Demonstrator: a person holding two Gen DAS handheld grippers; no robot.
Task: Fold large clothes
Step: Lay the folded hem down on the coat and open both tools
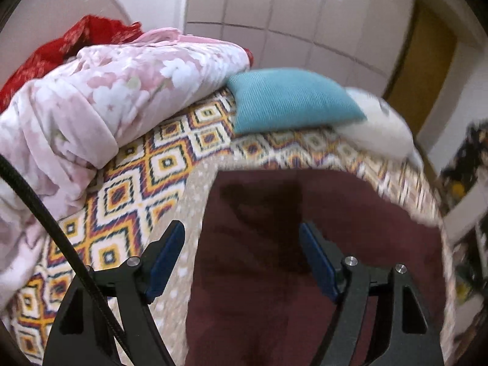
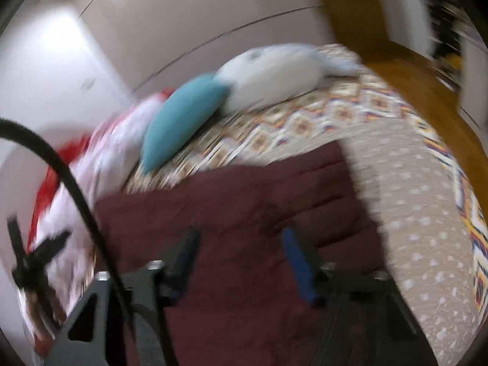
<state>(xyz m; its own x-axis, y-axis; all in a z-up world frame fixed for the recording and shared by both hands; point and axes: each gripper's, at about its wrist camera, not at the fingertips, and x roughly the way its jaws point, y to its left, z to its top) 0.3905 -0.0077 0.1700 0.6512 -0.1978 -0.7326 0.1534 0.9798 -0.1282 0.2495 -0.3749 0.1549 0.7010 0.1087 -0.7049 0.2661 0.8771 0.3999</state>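
Basically, maroon garment (image 1: 305, 274) lies flat on a beige dotted cloth (image 2: 421, 228) over the patterned bedspread (image 1: 137, 183), below both grippers. Left gripper (image 1: 242, 262) and right gripper (image 2: 241, 262) both hang released, nothing pinched. No readable writing; right view is badly blurred, with teal pillow (image 1: 289, 100) and pink floral blanket (image 1: 106, 91) behind.

We are looking across a bed (image 1: 170, 164) wearing a diamond-patterned cover, with a teal pillow (image 1: 289, 100) lying at its far side. White wardrobe doors (image 1: 305, 30) are reflecting ceiling light, and a wooden door (image 1: 424, 70) is standing beside them.
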